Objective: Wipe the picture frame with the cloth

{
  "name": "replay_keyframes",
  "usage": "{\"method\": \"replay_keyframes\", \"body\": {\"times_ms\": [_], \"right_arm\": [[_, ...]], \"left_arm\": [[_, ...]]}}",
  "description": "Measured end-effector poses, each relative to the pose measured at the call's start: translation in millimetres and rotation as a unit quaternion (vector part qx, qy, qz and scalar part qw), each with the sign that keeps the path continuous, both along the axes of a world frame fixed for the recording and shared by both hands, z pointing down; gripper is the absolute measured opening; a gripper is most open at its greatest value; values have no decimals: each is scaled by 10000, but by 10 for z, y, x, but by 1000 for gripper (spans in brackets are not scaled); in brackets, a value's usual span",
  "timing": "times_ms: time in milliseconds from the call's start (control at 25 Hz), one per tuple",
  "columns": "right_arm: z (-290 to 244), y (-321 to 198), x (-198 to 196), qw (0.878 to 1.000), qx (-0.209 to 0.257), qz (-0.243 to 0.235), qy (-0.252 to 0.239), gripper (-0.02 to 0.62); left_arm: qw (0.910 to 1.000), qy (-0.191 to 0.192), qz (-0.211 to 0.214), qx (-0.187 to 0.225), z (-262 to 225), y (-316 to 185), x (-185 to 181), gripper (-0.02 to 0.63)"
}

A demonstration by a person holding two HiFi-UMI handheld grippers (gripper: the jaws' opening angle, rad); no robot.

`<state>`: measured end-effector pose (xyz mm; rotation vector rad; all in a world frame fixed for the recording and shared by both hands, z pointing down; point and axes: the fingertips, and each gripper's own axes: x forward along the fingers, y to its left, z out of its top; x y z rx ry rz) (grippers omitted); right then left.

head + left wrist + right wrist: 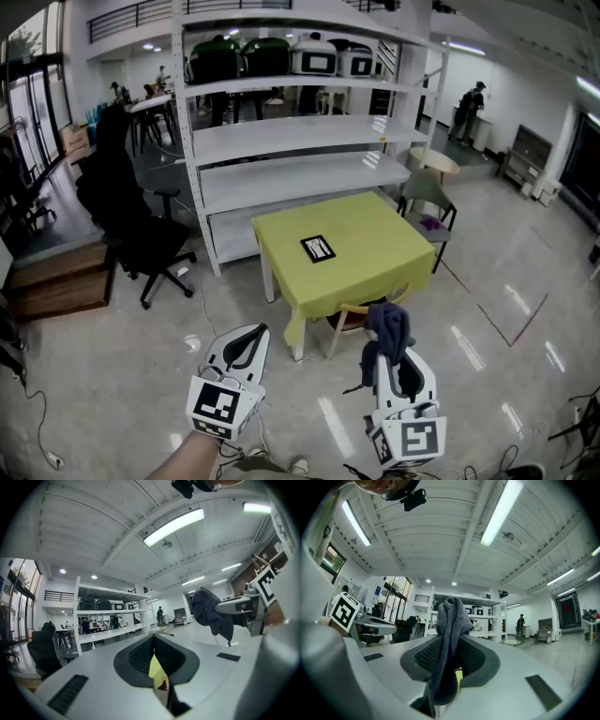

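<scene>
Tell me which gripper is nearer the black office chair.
Left. The left gripper, shut and empty, has the black office chair ahead and off to its outer side. The right gripper, shut on the cloth, is farther across, facing the yellow table.

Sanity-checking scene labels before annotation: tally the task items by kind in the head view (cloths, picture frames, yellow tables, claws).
cloth: 1, held in the right claw
picture frame: 1, lying on the table
yellow table: 1
claws: 2, left claw and right claw
Total: 5
</scene>
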<state>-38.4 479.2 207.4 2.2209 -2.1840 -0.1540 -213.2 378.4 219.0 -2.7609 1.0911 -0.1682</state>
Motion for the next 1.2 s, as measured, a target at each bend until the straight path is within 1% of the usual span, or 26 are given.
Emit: {"method": "replay_keyframes", "body": {"times_ms": [160,280,400,560,880,1000,1200], "right_arm": [[59,48,145,10000,-10,-63,-35,100],[92,53,223,9999,-7,-83,-104,100],[93,-9,286,9999,16,-105,-47,100],[170,-111,373,9999,2,-92,-42,100],[360,-617,578,9999,-85,-54,-37,100],[425,-906,657,9999,-127,-38,-53,100],[482,-1525,772,9997,-246,-40,-28,100]], "left_arm": [[10000,-19,16,59,4,72,154,6],[10000,-64,39,-15,85,113,227,6],[9999,-54,44,-95,144,65,301,6],[9999,-40,55,-92,217,-66,405,6],[9999,2,72,-106,387,-609,615,6],[9999,-19,69,-139,468,-889,677,6],[9997,-44,60,-248,547,-1502,788,6]]}}
